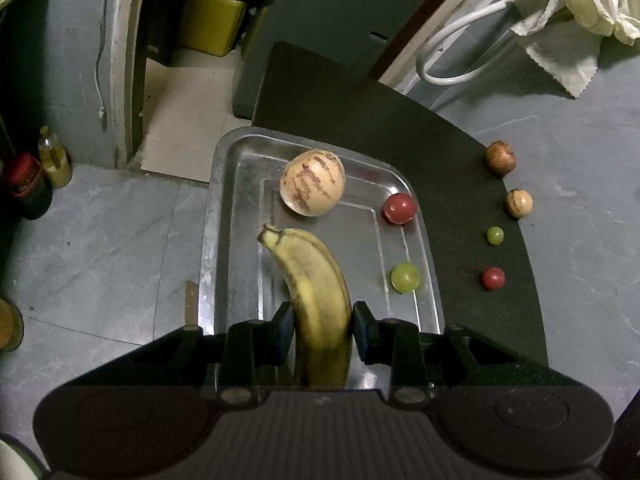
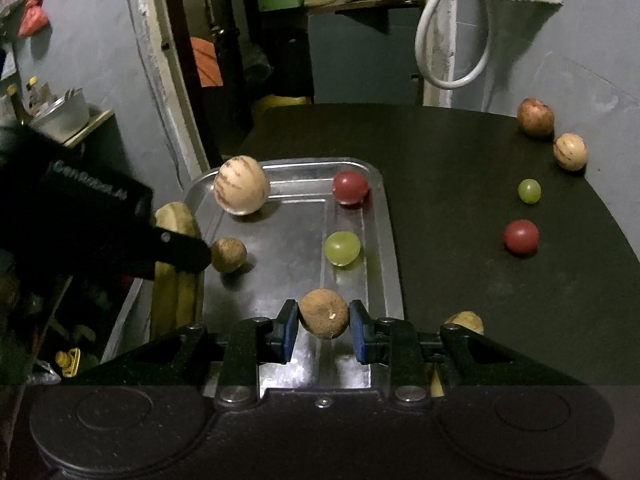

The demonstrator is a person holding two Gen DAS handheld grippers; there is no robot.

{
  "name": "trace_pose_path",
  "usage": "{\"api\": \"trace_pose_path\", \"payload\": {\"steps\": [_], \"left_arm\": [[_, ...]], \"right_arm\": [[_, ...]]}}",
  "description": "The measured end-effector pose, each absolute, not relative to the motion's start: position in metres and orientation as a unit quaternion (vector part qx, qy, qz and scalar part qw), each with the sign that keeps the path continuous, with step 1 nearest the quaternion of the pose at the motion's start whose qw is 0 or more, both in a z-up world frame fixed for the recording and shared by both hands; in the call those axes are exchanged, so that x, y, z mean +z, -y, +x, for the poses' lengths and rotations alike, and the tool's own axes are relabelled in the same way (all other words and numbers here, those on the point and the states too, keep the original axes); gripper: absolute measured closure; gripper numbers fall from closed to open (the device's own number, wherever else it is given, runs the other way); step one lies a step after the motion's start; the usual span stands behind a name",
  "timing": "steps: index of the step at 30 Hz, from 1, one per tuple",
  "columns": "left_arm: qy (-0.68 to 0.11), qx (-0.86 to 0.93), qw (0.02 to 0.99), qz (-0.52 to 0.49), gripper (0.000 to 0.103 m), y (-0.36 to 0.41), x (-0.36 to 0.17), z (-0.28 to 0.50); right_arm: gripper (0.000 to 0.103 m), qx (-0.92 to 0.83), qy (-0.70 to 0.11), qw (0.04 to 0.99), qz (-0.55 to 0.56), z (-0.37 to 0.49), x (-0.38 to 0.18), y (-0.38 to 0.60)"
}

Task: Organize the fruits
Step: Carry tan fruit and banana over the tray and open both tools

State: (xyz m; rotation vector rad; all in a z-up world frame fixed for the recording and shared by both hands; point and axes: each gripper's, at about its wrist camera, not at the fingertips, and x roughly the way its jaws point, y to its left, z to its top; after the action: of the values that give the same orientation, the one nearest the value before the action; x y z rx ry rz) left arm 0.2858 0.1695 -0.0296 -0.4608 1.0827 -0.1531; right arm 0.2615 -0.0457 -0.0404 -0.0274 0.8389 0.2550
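Note:
My left gripper (image 1: 322, 330) is shut on a yellow banana (image 1: 316, 292) and holds it over the metal tray (image 1: 224, 216). My right gripper (image 2: 324, 324) is shut on a small brown round fruit (image 2: 324, 318) above the tray's (image 2: 376, 200) near end. In the tray lie a striped cream melon (image 1: 312, 182), a red fruit (image 1: 399, 208), a green grape (image 1: 406, 277) and, in the right wrist view, another small brown fruit (image 2: 228, 255). The banana (image 2: 176, 280) and the left gripper (image 2: 176, 252) show at the tray's left side in the right wrist view.
On the dark table (image 2: 460, 280) to the right lie a reddish-brown fruit (image 2: 535, 117), a striped cream fruit (image 2: 570, 151), a green grape (image 2: 529, 191) and a red fruit (image 2: 521, 237). A yellowish fruit (image 2: 466, 320) lies behind my right finger. A white hose (image 2: 436, 40) hangs behind.

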Motion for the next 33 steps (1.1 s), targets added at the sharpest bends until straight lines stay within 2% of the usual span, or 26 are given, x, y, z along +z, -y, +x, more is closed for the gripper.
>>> {"api": "trace_pose_path", "payload": {"steps": [21,27,29,33], "left_arm": [[-0.533,-0.053,0.820,-0.202,0.065,-0.167,-0.047,0.295],[-0.536,-0.054,0.819,-0.198,0.058,-0.168,-0.049,0.295],[-0.538,-0.056,0.818,-0.197,0.052,-0.167,-0.048,0.294],[-0.537,-0.057,0.819,-0.194,0.049,-0.167,-0.045,0.293]], "right_arm": [[0.071,0.121,-0.420,0.899,-0.024,0.263,-0.054,0.046],[0.066,0.121,-0.417,0.900,-0.025,0.261,-0.052,0.046],[0.063,0.121,-0.415,0.901,-0.026,0.259,-0.050,0.046],[0.060,0.118,-0.408,0.905,-0.030,0.256,-0.045,0.047]]}}
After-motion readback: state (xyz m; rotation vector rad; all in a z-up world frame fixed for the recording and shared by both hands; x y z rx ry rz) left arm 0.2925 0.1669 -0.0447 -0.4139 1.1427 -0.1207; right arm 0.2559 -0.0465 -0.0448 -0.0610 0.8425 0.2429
